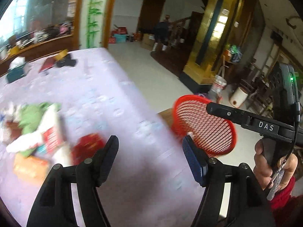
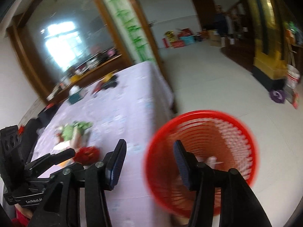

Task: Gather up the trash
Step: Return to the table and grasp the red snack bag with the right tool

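Note:
A heap of wrappers and paper trash (image 1: 34,132) (image 2: 75,132) lies on the lilac tablecloth (image 1: 113,98) (image 2: 123,104), blurred, with a crumpled red piece (image 1: 87,145) (image 2: 87,153) at its near edge. A red mesh basket (image 1: 204,126) (image 2: 200,160) stands off the table's right side; pale scraps (image 2: 212,159) lie inside it. My left gripper (image 1: 151,151) is open over the cloth, right of the heap, holding nothing. My right gripper (image 2: 149,151) is open and empty, one finger over the table edge, the other over the basket. A hand (image 1: 265,168) grips the right tool.
A teal tissue box (image 1: 16,73) and dark items (image 1: 66,61) sit at the table's far end. Beyond lie pale floor, a gold pillar (image 1: 212,37), buckets (image 1: 219,84), a purple object (image 2: 277,95) and boxes by the far wall. A person (image 1: 161,32) stands far off.

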The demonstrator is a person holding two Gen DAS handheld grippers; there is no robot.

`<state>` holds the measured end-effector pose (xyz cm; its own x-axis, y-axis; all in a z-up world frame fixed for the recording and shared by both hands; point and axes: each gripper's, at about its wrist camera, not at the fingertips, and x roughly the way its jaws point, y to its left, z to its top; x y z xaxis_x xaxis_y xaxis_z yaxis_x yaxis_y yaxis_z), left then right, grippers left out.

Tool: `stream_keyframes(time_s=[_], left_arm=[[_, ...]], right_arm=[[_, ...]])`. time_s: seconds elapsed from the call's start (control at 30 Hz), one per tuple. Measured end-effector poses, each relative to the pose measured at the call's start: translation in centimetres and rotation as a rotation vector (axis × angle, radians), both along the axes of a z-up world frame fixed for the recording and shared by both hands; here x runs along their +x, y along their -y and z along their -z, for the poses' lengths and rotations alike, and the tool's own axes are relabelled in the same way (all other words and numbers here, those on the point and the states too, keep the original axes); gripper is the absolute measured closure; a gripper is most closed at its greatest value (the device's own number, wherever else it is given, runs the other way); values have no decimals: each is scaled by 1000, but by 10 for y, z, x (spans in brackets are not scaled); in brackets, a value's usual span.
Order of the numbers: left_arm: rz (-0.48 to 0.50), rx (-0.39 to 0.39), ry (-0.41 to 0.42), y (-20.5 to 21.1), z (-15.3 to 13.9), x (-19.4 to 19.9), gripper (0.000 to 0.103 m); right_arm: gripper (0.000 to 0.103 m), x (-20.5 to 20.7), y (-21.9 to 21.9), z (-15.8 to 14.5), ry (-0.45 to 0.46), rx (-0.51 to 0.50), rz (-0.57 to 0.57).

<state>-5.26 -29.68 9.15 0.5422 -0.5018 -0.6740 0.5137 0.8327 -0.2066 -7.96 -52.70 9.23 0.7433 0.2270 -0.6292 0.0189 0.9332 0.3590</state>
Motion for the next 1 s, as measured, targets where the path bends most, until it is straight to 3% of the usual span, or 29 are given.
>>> stream_keyframes(time_s=[0.23,0.5,0.77,0.8,0.83,0.87,1.0], left_arm=[[-115,-32,-31,-96,12,-6,34],[-255,-76,-74,-191,29,-3,34],[-355,-123,-174,-243,56,21,32],[-364,-135,-192,-246,58,25,32],[-371,-143,-204,-245,60,29,32],[-374,-157,-216,-246,61,32,32],[-407,-172,-266,-245,64,39,31]], right_arm=[[47,25,-94,24,-79,18,-176],[47,57,-171,53,-172,-7,-214],[44,66,-229,57,-159,-220,-231],[47,69,-233,61,-168,-243,-231],[64,71,-235,63,-173,-251,-233],[72,73,-235,67,-186,-257,-226],[81,68,-222,70,-184,-221,-223]])
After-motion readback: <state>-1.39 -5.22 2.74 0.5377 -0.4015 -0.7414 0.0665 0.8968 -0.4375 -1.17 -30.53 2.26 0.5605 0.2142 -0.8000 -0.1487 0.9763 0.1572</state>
